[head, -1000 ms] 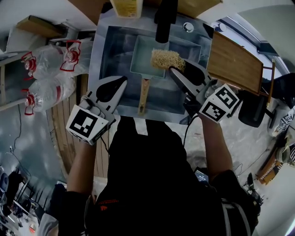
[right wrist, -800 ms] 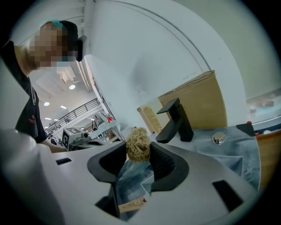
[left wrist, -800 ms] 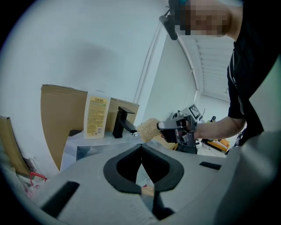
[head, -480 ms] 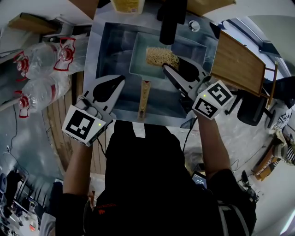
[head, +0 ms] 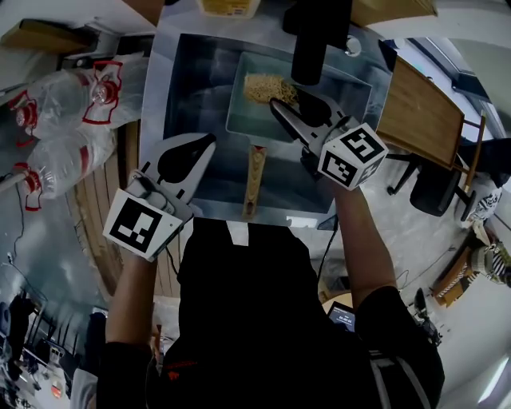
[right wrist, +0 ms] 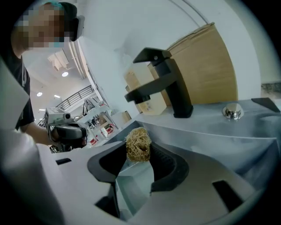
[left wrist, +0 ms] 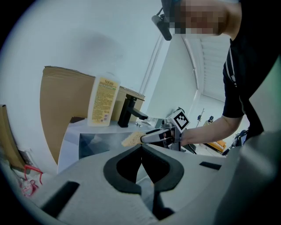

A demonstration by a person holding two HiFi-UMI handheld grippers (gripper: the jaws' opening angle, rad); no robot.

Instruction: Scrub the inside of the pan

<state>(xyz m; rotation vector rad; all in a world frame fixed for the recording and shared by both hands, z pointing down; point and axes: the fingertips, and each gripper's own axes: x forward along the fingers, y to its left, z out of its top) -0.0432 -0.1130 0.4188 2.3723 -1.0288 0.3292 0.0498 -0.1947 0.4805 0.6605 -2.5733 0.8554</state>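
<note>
A pale rectangular pan with a wooden handle lies in the steel sink. My right gripper reaches over the pan's far part, shut on a tan fibrous scrubber. In the right gripper view the scrubber sits pinched between the jaws of the right gripper, with the pan below. My left gripper hovers over the sink's near left side, apart from the handle, shut with nothing in it. In the left gripper view the left gripper has its jaws touching.
A black faucet stands at the sink's back, a yellow soap bottle to its left. A wooden board leans right of the sink. Plastic bottles lie on the left. A round metal knob sits beside the faucet.
My right gripper has carried the scrubber leftward and farther across the pan. The left gripper has stayed over the sink's near left side.
</note>
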